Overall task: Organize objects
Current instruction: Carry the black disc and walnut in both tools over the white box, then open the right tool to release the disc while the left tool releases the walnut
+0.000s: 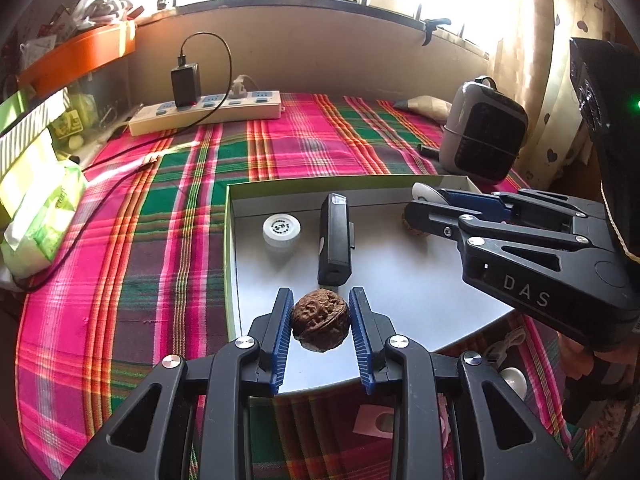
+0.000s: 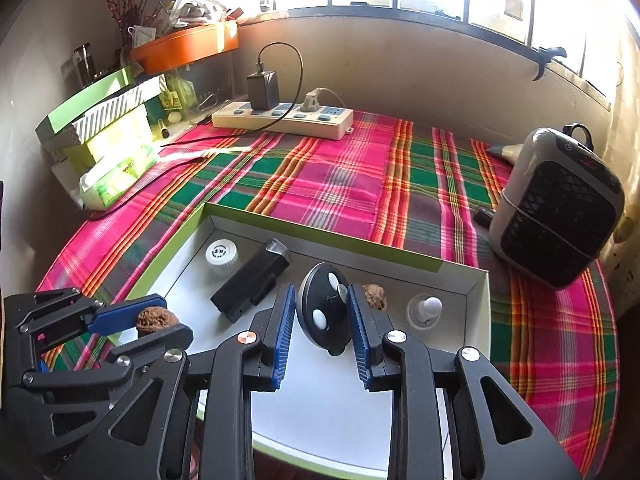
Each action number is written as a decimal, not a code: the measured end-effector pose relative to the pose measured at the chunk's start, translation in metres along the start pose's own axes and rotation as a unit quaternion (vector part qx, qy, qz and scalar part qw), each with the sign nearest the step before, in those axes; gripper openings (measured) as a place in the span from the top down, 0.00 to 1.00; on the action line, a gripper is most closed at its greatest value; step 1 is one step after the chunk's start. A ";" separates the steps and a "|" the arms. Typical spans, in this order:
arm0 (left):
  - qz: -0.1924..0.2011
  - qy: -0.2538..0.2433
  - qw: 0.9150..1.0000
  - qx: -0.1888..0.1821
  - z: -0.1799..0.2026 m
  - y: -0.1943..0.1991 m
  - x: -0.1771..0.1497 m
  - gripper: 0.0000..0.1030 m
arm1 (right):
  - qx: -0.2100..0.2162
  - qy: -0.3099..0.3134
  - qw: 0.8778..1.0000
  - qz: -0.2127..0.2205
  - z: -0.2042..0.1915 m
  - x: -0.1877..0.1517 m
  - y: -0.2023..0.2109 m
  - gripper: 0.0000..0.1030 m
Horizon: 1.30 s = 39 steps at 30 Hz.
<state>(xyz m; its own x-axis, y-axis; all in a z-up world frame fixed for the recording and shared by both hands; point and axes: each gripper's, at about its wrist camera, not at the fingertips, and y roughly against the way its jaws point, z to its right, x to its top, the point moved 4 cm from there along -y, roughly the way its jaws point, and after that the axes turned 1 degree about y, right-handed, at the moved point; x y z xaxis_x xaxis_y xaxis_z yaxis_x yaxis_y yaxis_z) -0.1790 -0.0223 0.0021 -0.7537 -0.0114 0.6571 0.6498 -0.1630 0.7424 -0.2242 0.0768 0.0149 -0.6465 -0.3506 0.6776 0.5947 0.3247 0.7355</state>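
The left gripper's fingers (image 1: 280, 320) pinched a walnut (image 1: 319, 317) over the box (image 1: 400, 280), while the right gripper (image 2: 322, 312) clamped a black remote (image 2: 322, 308).

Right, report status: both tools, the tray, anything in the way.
Left tool shut on walnut over tray. Right tool shut on black oval remote. Tray holds white cap, black case, second walnut. Path clear.

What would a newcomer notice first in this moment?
Probably the two tongs over the shallow box on the loud pink-and-green plaid cloth: the left tongs pinch a wrinkled walnut, the right tongs clamp a black oval remote. At the cloth's right edge stands a grey heater.
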 end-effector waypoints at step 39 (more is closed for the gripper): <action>-0.012 -0.012 1.000 0.007 -0.003 -0.023 0.001 0.74 | 0.007 0.032 0.999 -0.037 -0.011 0.010 -0.048 0.72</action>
<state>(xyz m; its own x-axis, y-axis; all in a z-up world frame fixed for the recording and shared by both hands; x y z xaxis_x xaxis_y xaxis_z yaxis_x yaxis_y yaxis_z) -0.1950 -0.0212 -0.0144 -0.7670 0.0165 0.6414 0.6325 -0.1484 0.7602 -0.2537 0.0477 -0.0133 -0.6555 -0.4297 0.6211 0.5398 0.3085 0.7832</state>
